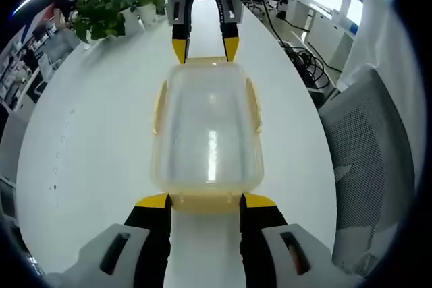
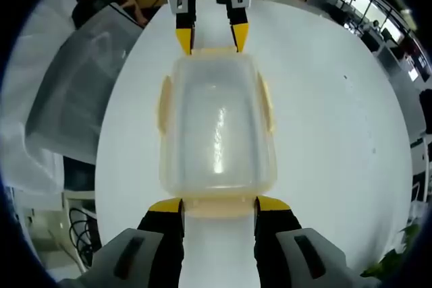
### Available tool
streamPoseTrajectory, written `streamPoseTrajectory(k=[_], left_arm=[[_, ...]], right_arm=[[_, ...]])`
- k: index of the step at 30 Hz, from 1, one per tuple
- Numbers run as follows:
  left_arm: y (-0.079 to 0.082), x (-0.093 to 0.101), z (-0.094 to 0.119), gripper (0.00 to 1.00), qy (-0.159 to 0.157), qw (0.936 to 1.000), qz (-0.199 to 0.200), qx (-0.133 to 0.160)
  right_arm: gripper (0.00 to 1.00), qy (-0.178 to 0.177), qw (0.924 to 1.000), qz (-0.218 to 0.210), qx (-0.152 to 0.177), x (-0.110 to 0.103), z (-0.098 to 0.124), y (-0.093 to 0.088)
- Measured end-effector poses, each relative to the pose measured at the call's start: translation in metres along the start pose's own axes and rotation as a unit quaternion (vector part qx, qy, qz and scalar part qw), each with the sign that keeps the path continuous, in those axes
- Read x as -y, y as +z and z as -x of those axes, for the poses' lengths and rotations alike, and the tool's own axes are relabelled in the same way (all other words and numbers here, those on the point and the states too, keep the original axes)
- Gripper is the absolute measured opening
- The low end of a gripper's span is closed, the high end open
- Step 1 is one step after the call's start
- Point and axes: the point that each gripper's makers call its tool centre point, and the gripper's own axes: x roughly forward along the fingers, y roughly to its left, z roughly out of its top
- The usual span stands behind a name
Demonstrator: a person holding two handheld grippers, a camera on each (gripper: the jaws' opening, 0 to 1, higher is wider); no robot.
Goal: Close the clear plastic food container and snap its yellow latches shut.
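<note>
Both grippers face each other across the white table (image 1: 81, 153), one at each short end of the clear container (image 1: 208, 136). My left gripper (image 1: 205, 202) has its yellow-tipped jaws spread about as wide as the yellow end latch (image 1: 206, 202), their tips just at the container's near edge. My right gripper (image 2: 219, 206) stands the same way at the opposite end, jaws apart and flanking that end's latch (image 2: 219, 205). Neither grips anything.

The container sits flat in the middle of the table with its lid on; the long side latches (image 2: 164, 102) look flared outward, so I judge them not yet snapped.

The risk from here is pushing unevenly: if one gripper presses harder, the light box could slide or pivot on the smooth table. A jaw tip could also slip off a latch's edge instead of folding it down.
</note>
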Motion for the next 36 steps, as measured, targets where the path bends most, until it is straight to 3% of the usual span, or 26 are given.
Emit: streamPoseTrajectory(k=[16,19,20,24,27,29,30,31,36], left_arm=[[-0.007,0.003,-0.006,0.4,-0.011,0.9999,-0.01,-0.006],[-0.006,-0.001,-0.006,0.5,0.004,1.0,-0.006,0.005],[-0.007,-0.002,-0.005,0.53,0.009,0.9999,-0.001,0.007],[-0.007,-0.004,0.0,0.5,0.017,0.9996,0.015,0.014],[-0.003,-0.005,0.006,0.5,0.023,0.9981,0.049,0.031],[-0.002,-0.001,0.007,0.5,0.015,0.9954,0.086,0.04],[-0.002,0.001,0.007,0.49,0.013,0.9926,0.112,0.045],[0.0,-0.001,0.007,0.48,0.019,0.9907,0.122,0.057],[-0.002,0.001,0.014,0.49,0.018,0.9852,0.158,0.062]], right_arm=[[0.42,-0.005,0.9999,-0.005,0.01,0.001,-0.002,-0.002],[0.54,-0.015,0.9998,-0.01,0.003,0.004,-0.003,-0.006],[0.51,-0.013,0.9999,-0.008,0.003,0.002,-0.002,-0.006],[0.49,-0.02,0.9997,-0.012,0.002,0.002,0.001,-0.007],[0.49,-0.026,0.9987,-0.038,0.021,0.003,0.009,0.0],[0.48,-0.031,0.9953,-0.084,0.036,0.006,0.014,0.002],[0.47,-0.028,0.9893,-0.132,0.054,0.006,0.017,0.006],[0.44,-0.029,0.987,-0.147,0.058,0.007,0.02,0.007],[0.42,-0.029,0.9832,-0.168,0.064,0.003,0.024,0.011]])
